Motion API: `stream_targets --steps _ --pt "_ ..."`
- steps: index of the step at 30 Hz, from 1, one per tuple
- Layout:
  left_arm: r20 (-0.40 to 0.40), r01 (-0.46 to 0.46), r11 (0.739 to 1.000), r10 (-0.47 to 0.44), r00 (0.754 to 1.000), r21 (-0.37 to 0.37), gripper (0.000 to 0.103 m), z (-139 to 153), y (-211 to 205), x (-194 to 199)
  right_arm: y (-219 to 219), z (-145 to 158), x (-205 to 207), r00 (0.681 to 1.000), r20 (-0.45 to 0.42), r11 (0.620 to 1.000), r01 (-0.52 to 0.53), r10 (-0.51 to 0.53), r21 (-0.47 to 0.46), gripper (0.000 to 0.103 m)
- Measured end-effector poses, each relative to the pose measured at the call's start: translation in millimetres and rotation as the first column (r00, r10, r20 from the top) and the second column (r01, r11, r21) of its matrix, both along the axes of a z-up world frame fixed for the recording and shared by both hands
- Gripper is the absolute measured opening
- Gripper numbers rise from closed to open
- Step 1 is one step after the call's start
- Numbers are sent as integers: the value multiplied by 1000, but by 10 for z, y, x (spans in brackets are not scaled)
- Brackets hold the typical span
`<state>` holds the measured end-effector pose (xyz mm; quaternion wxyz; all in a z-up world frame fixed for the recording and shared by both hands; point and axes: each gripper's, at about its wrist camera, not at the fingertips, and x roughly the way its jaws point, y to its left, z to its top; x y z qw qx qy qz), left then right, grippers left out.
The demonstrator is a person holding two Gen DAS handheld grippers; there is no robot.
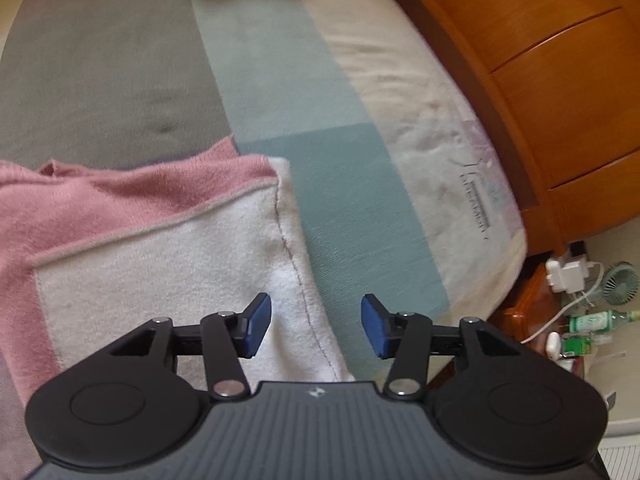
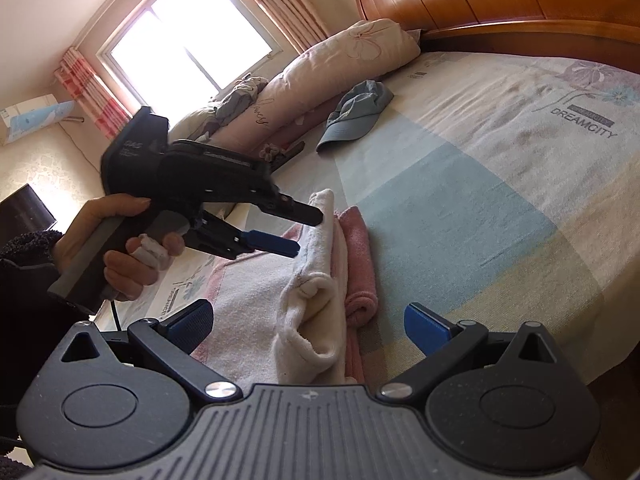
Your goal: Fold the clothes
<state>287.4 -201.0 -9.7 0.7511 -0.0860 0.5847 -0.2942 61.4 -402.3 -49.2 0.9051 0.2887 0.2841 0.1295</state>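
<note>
Soft cloth against hard plastic and polished wood.
I'm seeing a fluffy pink-and-white terry towel point(image 1: 160, 240) lying on a matt woven bedsheet point(image 1: 340, 200), matt black plastic left gripper point(image 1: 316, 326) with blue rubbery pads point(image 1: 258, 320), glossy varnished wooden headboard point(image 1: 560, 80).

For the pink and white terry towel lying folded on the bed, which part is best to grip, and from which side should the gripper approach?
Probably the free white corner of the folded pink and white terry towel, where the stitched hem meets the pink band. It lies flat on the bed sheet with bare sheet beside it, so a finger can slide under. Come from that open side with the left gripper, which hangs open just above the hem.
</note>
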Motion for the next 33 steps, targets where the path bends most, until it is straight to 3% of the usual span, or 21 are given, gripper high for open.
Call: stream_targets --steps 6,9,11,14,20,22,29,33 --pt "170 -35 999 28 985 40 66 238 635 -139 201 132 162 995 46 996 -91 92 -25 103" --pt "206 -85 993 66 976 81 67 206 982 -210 425 210 315 983 71 983 -164 169 -77 103" --pt "190 -109 992 94 977 68 67 143 1157 -240 581 212 470 972 81 973 -213 220 -89 103" --pt "172 -101 995 100 980 -7 67 95 1272 -248 796 176 728 956 74 957 -276 283 -93 103" --pt "145 -85 989 103 984 -124 74 -189 1246 -147 872 -193 966 960 -71 951 -279 272 -130 103" --pt "113 -97 990 108 988 -99 73 -403 1227 -91 789 -318 894 958 -82 952 -282 273 -123 101" --pt "200 -44 987 75 977 -156 74 -216 1213 21 724 -346 705 955 -61 947 -294 289 -125 102" --pt "164 -91 983 118 979 -160 74 -455 1246 299 701 -345 747 958 -66 955 -283 278 -86 103"
